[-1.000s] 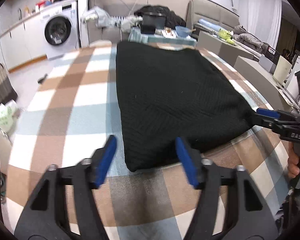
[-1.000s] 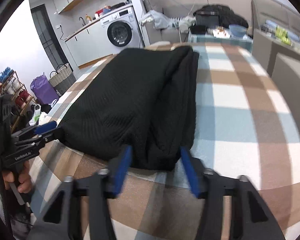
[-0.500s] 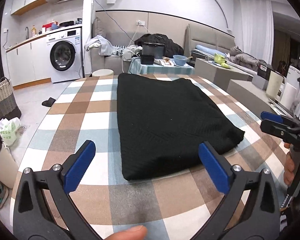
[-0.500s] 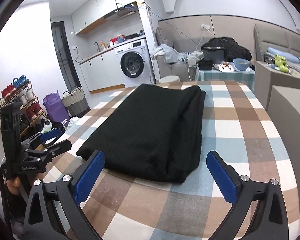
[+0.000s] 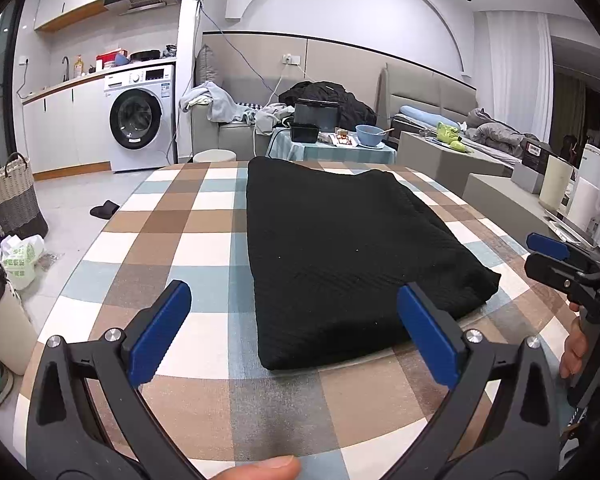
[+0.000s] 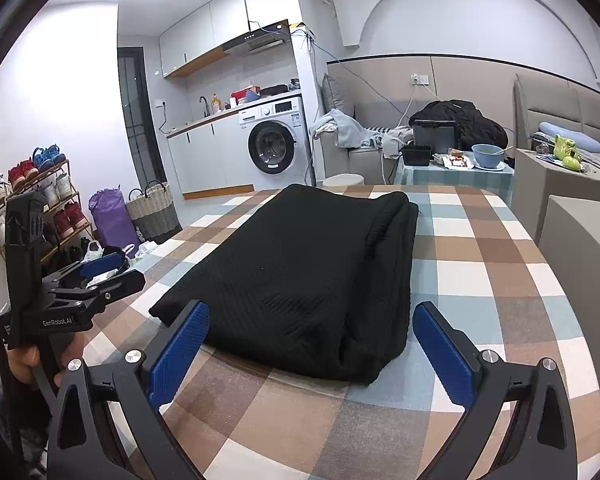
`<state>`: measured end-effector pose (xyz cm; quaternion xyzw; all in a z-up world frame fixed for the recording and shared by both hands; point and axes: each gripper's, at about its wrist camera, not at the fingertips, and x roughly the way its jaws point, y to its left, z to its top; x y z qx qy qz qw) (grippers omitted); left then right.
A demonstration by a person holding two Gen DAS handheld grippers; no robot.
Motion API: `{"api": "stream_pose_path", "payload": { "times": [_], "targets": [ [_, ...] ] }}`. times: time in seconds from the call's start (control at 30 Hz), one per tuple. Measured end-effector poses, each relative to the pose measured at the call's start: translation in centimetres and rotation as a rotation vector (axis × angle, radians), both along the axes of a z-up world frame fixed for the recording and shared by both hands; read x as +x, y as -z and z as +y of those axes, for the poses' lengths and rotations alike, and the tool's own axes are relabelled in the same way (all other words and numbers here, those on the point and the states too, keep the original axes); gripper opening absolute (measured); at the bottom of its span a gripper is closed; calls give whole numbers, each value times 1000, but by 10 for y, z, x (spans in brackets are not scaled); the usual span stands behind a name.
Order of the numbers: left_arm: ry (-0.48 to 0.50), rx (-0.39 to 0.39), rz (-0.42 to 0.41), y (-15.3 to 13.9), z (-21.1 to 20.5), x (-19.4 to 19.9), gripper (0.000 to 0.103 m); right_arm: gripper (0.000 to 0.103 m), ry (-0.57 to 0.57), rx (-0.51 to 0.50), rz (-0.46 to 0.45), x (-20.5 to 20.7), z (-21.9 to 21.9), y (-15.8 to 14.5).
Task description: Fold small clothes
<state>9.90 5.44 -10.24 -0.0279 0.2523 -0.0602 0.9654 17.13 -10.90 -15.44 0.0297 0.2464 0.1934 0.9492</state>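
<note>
A black knitted garment (image 5: 340, 248) lies folded into a long flat rectangle on the checked tablecloth (image 5: 172, 248); it also shows in the right wrist view (image 6: 308, 272). My left gripper (image 5: 294, 328) is open and empty, held above the table's near edge, short of the garment's near left corner. My right gripper (image 6: 310, 344) is open and empty, short of the garment's near right corner. Each gripper shows in the other's view: the right one (image 5: 548, 256) at the far right, the left one (image 6: 100, 276) at the far left.
The table's near edge runs just under both grippers. Beyond the table stand a washing machine (image 5: 140, 120), a small side table with a blue bowl (image 5: 370, 135), a sofa with clothes (image 5: 320, 100), a woven basket (image 5: 10, 196) and a shoe rack (image 6: 36, 196).
Both grippers have opened wide, let go of the garment's near edge, and pulled back and up from it. The garment now lies flat and still.
</note>
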Motion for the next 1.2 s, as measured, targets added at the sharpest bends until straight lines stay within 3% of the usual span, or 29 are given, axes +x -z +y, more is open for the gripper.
{"api": "stream_pose_path", "payload": {
  "times": [1.2],
  "targets": [
    [-6, 21, -6, 3, -4, 2, 102, 103, -6, -9, -35, -7, -1, -1]
  ]
}}
